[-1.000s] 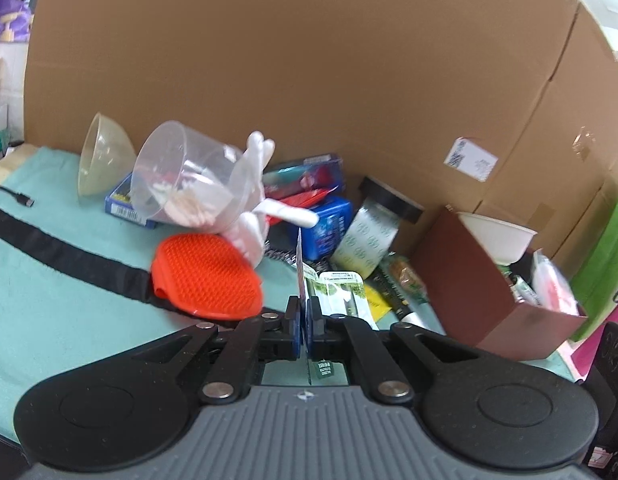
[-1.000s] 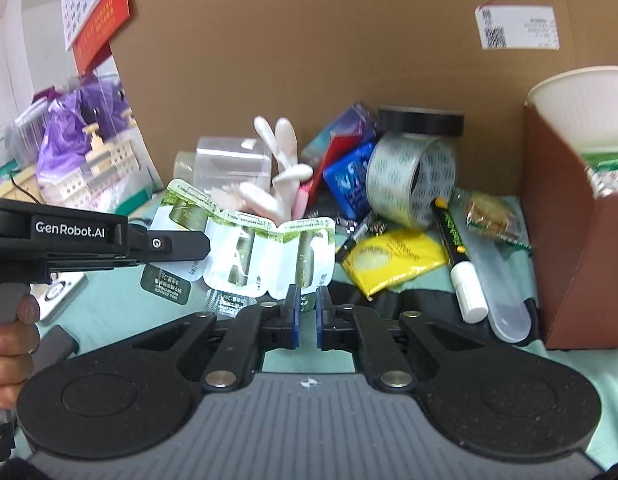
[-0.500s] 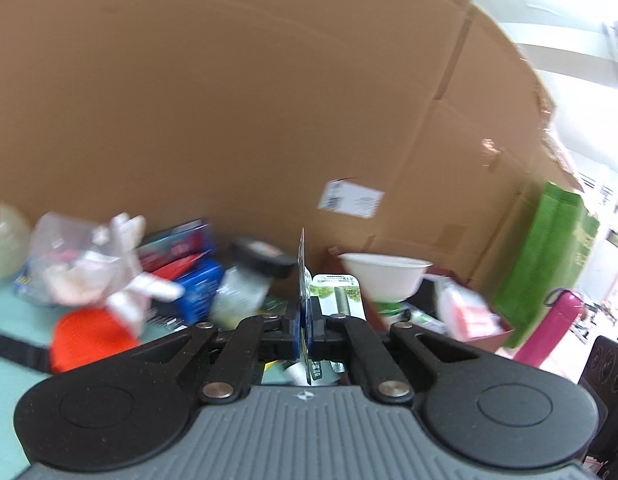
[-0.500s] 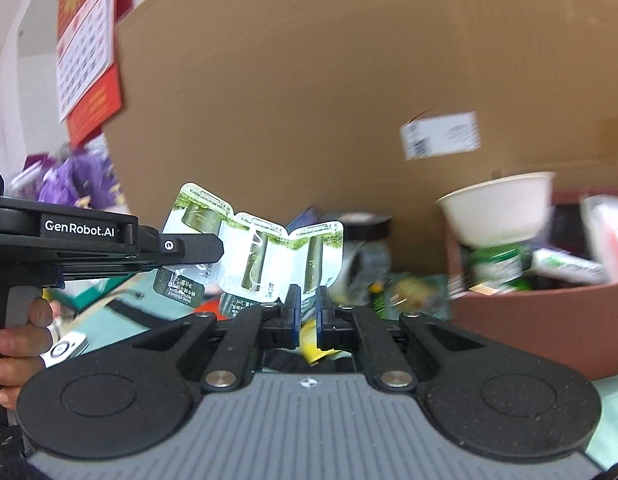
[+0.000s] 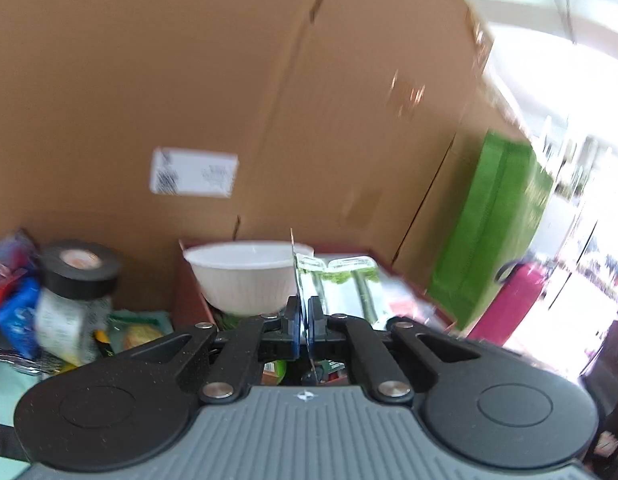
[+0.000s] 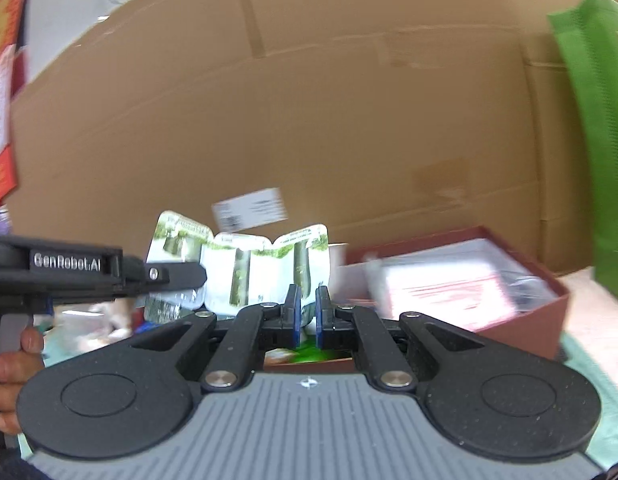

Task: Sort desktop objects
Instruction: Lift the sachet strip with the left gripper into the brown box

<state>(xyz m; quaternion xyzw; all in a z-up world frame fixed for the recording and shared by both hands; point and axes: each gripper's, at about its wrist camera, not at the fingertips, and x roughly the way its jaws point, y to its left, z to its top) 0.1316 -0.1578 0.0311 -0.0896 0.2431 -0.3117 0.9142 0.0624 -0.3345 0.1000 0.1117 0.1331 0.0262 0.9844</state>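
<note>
My left gripper [image 5: 303, 322] is shut on a strip of white-and-green sachets [image 5: 341, 280], held edge-on in the air in front of the dark red box [image 5: 189, 300]. In the right wrist view the same strip [image 6: 245, 264] hangs from the left gripper's fingers [image 6: 181, 274], left of the red box [image 6: 521, 320]. My right gripper [image 6: 305, 316] is nearly shut with a narrow gap and holds nothing; the strip is just beyond its tips.
A white bowl [image 5: 245, 276] sits in the red box with packets [image 6: 449, 284]. Left of the box stand a black tape roll [image 5: 79, 268] on a clear tape roll [image 5: 69, 320], blue packs and snack bags. A cardboard wall [image 5: 189, 80] stands behind; a green bag [image 5: 497, 220] is at the right.
Both grippers have lifted and swung right toward the red box. The sachet strip has travelled with my left gripper, from above the table clutter to in front of the box.
</note>
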